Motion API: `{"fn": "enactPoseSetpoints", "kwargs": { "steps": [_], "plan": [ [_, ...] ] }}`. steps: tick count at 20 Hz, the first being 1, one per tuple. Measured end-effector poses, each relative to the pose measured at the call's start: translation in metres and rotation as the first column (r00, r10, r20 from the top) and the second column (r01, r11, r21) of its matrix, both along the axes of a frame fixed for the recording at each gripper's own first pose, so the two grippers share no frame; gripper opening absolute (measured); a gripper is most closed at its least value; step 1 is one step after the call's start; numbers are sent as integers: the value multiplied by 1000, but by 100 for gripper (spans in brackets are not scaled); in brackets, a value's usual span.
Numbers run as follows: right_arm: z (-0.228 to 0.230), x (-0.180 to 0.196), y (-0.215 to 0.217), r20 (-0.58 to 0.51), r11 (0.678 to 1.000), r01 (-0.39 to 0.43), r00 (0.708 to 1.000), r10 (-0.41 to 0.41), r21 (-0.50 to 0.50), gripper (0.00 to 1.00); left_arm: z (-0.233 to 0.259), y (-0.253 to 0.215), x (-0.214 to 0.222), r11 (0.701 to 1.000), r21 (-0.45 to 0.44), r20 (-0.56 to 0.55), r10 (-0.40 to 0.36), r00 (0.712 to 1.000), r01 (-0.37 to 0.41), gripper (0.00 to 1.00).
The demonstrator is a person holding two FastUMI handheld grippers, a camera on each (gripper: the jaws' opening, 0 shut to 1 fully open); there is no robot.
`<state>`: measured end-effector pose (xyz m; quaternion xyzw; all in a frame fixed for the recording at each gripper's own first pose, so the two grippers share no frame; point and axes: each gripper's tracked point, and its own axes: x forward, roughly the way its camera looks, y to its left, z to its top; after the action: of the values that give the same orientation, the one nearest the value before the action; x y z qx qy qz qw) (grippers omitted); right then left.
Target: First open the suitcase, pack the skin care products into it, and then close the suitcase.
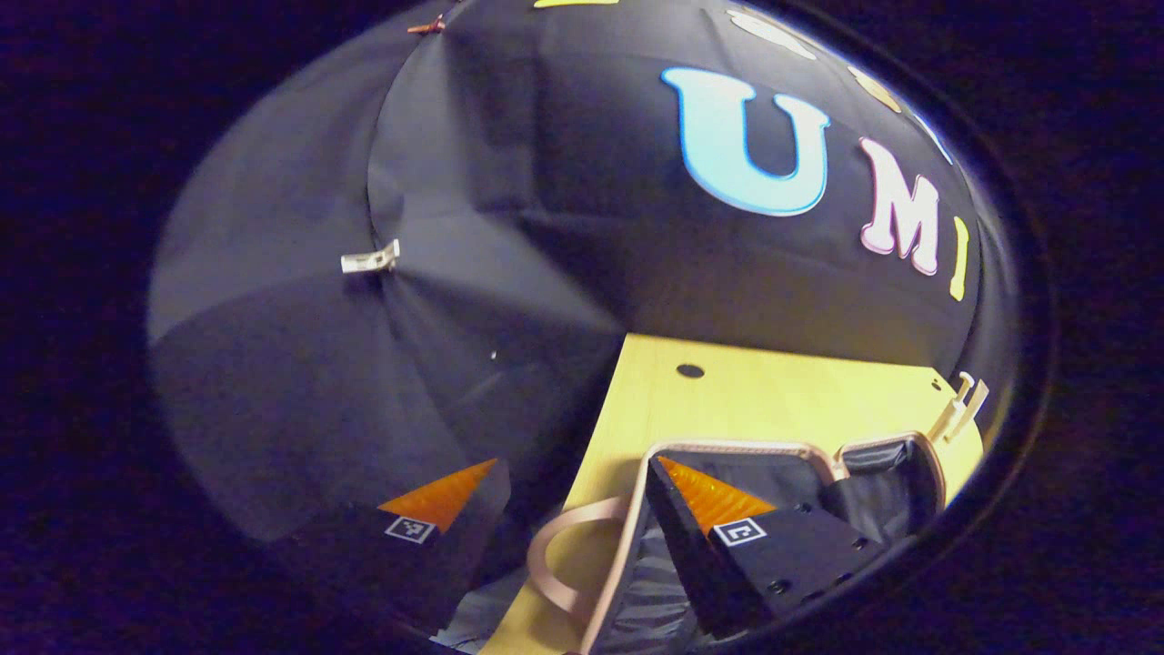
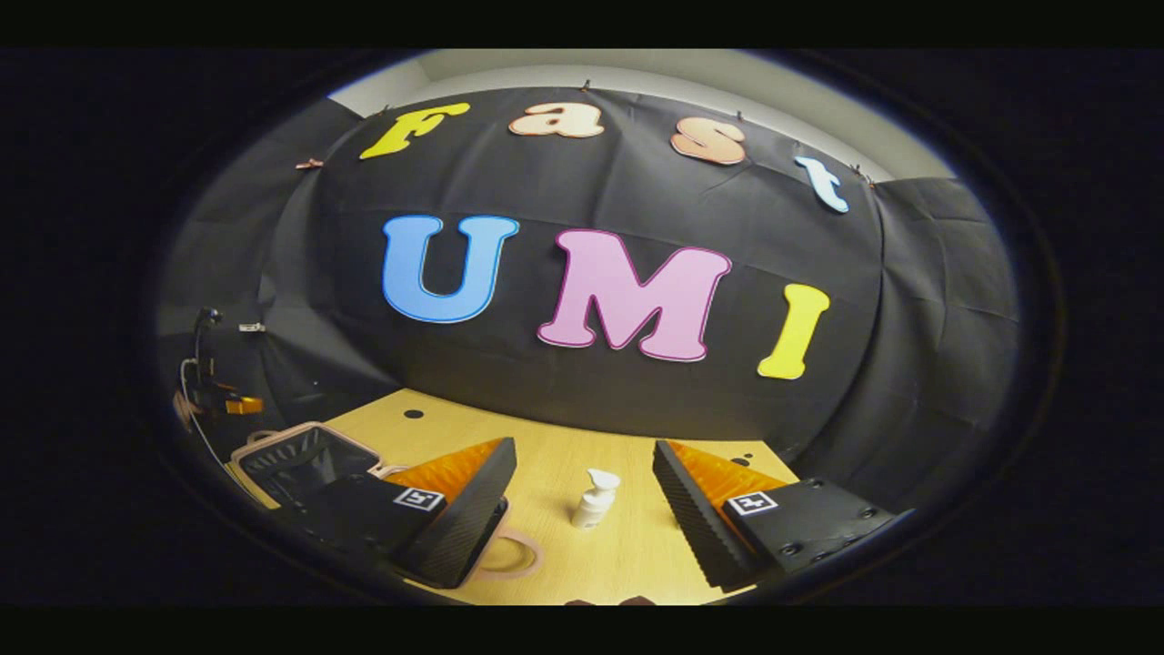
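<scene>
Suitcase (image 2: pixel 305 459) open at lower left; pump bottle (image 2: pixel 596 498) upright at centre bottom. Right tool (image 2: pixel 582 491) wide: straddle bottle body squarely, close gently

Left gripper (image 1: pixel 568 509): jaws spread wide apart, nothing held between them. The camera axis is rolled, so the two fingers sit at unequal heights in the left gripper view.

Right gripper (image 2: pixel 582 496): jaws spread wide apart, nothing clamped. The fingers (image 2: pixel 464 523) sit level and point forward, held low.
</scene>
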<state>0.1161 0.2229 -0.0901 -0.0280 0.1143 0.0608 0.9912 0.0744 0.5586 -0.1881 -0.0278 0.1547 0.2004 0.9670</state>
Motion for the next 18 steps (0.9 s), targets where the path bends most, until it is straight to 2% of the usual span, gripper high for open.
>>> {"fn": "enactPoseSetpoints", "kwargs": {
  "steps": [1,3,5,6,7,11,14,16,17,18],
  "plan": [
    [1,0,-2,4,1000,4,1000,-4,2,94,22,-20,2,999,50,39,-17,999,15,95],
    [3,-1,-9,16,1000,20,1000,-20,13,96,52,-54,0,988,153,73,-22,997,10,95],
    [5,-3,-14,31,999,25,999,-26,22,96,73,-97,-1,979,200,95,-55,994,35,95],
    [6,-6,-19,41,999,27,999,-28,19,94,81,-121,3,978,200,103,-80,991,58,96],
    [6,-7,-24,46,1000,28,999,-28,11,96,88,-146,6,978,191,116,-109,987,86,95],
    [-7,-15,-54,40,999,42,998,-42,11,96,91,-236,20,979,84,142,-197,970,187,94],
    [-27,-14,-90,15,998,67,998,-67,14,96,92,-293,32,974,28,168,-226,959,225,96],
    [-39,-6,-116,16,996,92,996,-92,15,96,86,-338,46,961,17,146,-276,950,276,96],
    [-50,-2,-127,-2,995,102,995,-102,17,99,79,-363,53,949,11,118,-314,942,315,96],
    [-63,1,-137,-25,994,104,994,-104,21,96,77,-387,58,939,18,112,-344,932,345,96]
  ]
}}
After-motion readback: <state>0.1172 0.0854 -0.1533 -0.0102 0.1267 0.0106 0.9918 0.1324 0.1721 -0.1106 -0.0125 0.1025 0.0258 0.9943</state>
